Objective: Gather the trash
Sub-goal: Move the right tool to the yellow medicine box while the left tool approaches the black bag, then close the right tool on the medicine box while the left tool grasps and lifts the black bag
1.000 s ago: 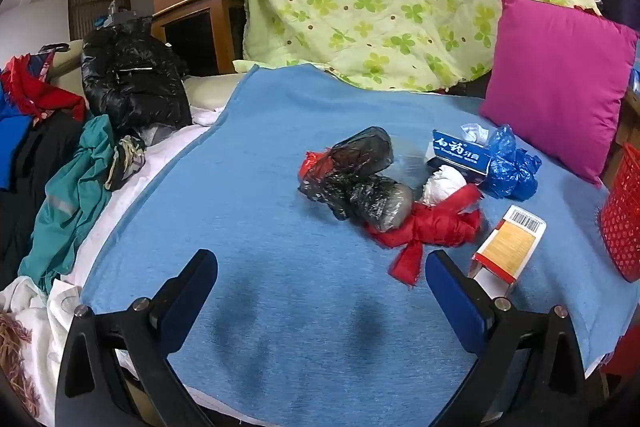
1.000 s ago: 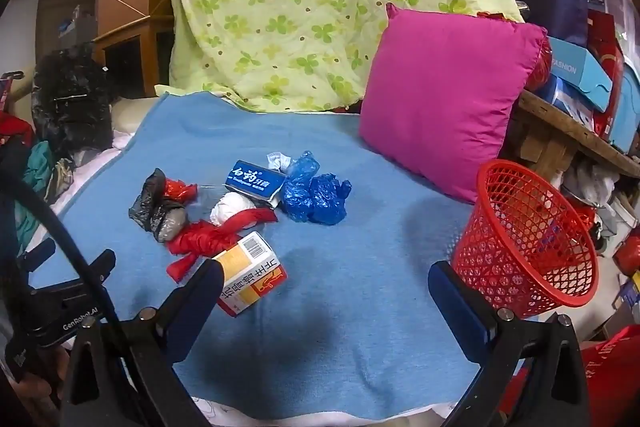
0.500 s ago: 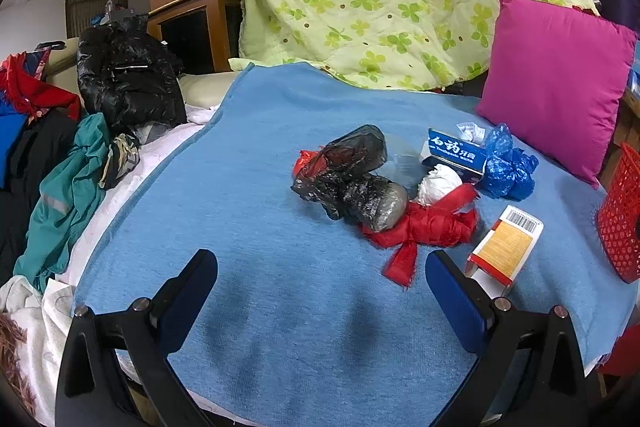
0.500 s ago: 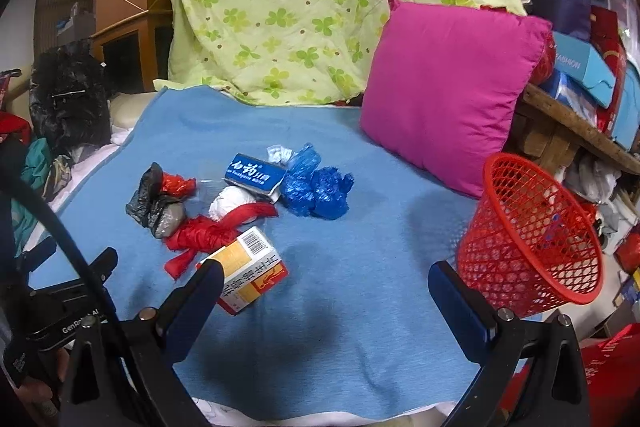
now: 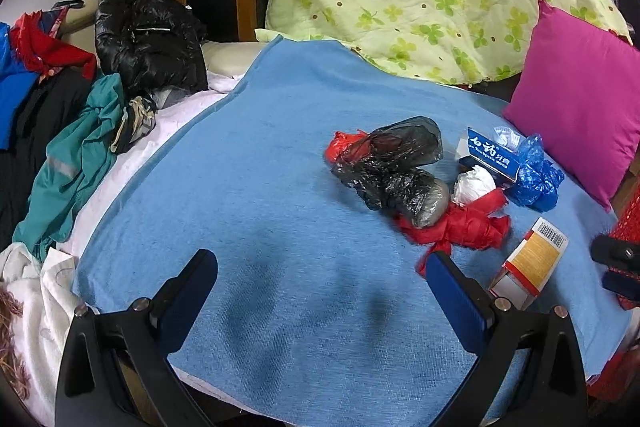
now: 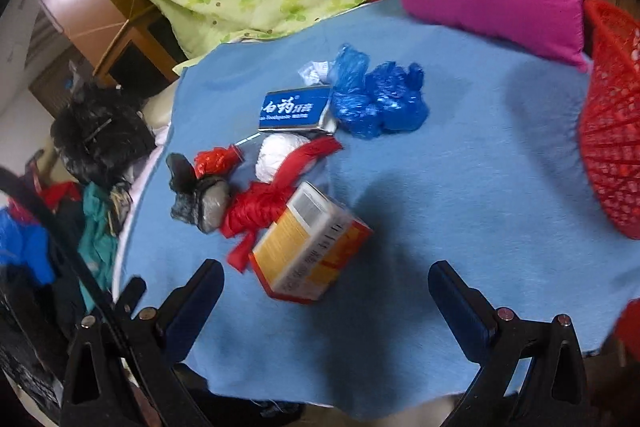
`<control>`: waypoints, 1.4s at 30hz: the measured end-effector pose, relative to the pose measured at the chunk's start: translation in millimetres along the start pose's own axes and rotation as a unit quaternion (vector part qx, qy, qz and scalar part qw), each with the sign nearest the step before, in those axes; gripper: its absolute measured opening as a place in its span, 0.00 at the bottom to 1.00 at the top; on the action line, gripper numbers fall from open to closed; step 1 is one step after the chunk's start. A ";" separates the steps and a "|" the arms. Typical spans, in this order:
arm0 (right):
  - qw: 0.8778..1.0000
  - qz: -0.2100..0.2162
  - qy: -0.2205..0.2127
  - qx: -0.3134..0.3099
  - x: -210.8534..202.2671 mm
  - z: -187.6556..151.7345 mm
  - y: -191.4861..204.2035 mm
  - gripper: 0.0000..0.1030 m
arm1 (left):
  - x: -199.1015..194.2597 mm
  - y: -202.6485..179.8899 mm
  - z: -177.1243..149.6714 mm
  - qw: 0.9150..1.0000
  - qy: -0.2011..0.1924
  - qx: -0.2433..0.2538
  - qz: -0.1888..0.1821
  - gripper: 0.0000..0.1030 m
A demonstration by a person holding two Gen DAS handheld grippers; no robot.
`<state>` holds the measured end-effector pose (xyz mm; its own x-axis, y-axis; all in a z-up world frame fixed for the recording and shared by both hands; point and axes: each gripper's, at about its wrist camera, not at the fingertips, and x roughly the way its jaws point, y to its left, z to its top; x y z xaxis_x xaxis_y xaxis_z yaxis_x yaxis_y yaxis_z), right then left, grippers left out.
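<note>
We see both grippers spread wide, empty: left gripper (image 5: 320,285), right gripper (image 6: 326,293) just short of the orange-and-white cardboard box (image 6: 310,245), frame centre. Red mesh plastic basket (image 6: 612,147) sits right edge. Risk: the box's smooth faces could slip between the pads; the red crumpled plastic bag (image 6: 264,207) touching it may snag.

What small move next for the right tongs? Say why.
Probably ease the right tongs forward and down around the orange box: they are open and empty, the box lies nearest, just ahead between them, and the red basket waits at right.
</note>
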<state>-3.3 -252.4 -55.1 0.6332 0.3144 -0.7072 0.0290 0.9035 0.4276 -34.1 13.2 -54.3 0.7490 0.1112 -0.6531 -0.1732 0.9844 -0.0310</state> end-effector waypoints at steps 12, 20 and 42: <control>0.989 -0.036 0.101 0.104 59.0 10.1 -12.7 0.84 | 14.0 4.4 21.3 1.000 0.012 -0.009 -0.006 1.00; 0.993 -0.008 0.089 0.076 74.8 15.5 -12.2 0.66 | 69.9 -15.6 58.6 0.992 0.067 -0.016 -0.104 0.94; 0.989 0.018 0.115 0.090 89.9 9.1 -11.4 0.76 | 110.3 4.1 43.3 0.946 0.173 -0.130 -0.242 0.08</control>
<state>60.4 -237.1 -118.4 0.4446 0.4225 -0.7898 0.1595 0.8303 0.5339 75.5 35.3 -93.7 0.5342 -0.4390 -0.7224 -0.0500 0.8367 -0.5454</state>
